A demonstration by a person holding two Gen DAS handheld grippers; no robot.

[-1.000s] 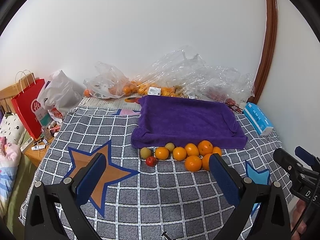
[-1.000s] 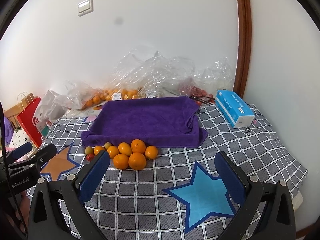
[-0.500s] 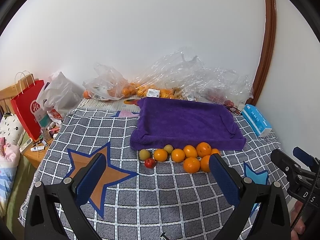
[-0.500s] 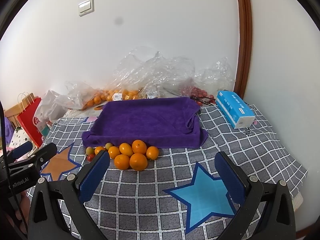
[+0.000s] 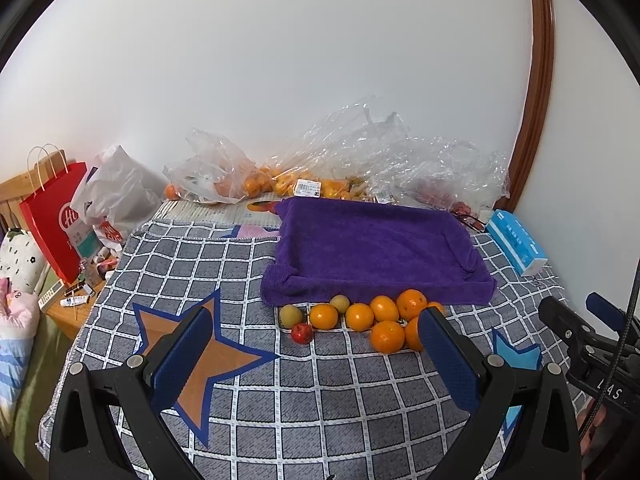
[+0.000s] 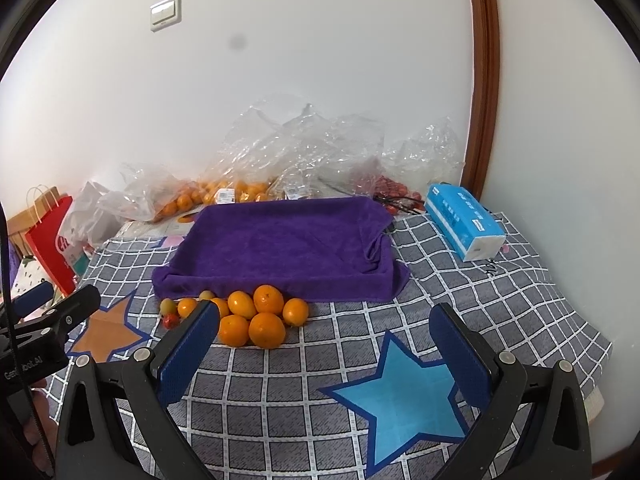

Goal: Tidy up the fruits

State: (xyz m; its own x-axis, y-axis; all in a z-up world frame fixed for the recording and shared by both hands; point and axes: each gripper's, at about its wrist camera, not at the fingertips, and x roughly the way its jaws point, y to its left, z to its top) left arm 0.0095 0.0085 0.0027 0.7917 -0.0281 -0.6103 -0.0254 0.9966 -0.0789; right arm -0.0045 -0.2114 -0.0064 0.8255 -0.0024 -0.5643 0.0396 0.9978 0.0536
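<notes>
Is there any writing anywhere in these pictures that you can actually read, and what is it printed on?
"AI": end of a blurred word on the left tool body, seen from the right.
"AS": part of a word on the right tool body.
"H": white logo on the red paper bag, rest unclear.
Price sticker on the fruit bags: too small.
Blue tissue pack: print illegible.

Bare checkered cloth [image 6: 280, 400] before fruit cluster [image 6: 256, 316], purple towel [image 6: 280, 240] directly behind
</notes>
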